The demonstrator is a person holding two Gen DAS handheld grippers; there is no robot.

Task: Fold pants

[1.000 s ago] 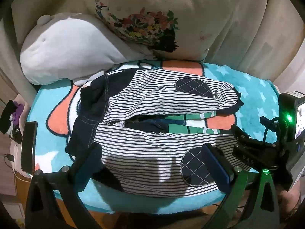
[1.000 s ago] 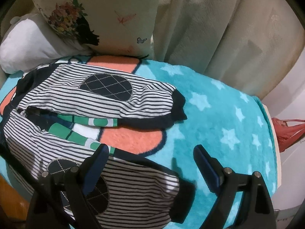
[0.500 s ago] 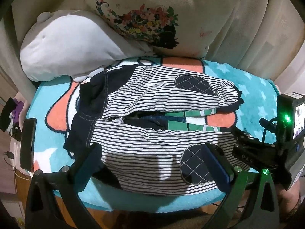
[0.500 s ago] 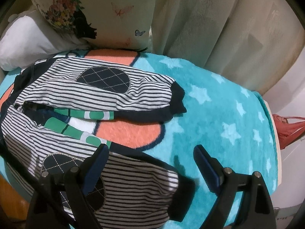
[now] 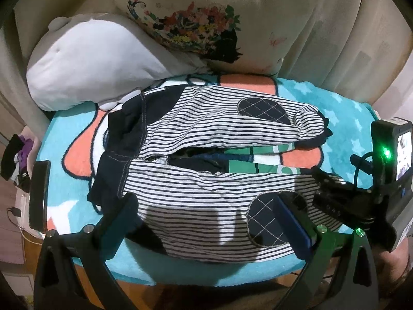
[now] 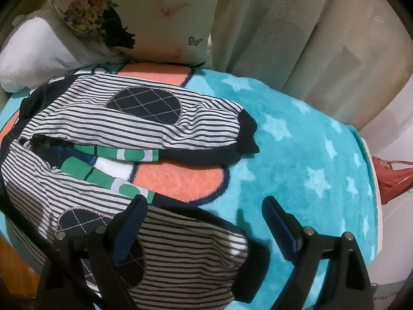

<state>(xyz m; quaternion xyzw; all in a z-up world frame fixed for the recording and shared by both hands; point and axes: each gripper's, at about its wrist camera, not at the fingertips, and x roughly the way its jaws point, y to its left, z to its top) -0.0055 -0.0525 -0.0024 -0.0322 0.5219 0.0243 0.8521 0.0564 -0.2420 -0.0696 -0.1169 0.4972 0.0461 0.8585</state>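
A grey plush toy (image 5: pixel 85 77) lay at the far left, with a floral cushion (image 5: pixel 196 20) beside it. The striped pants (image 5: pixel 206 160) lay flat on a teal star-patterned blanket (image 6: pixel 296 149), waistband to the left, both legs pointing right and slightly apart. The left tool (image 5: pixel 209 217) hovered over the near leg, fingers spread wide and holding nothing. The right tool (image 6: pixel 204 219) was likewise spread and empty above the near leg's cuff.
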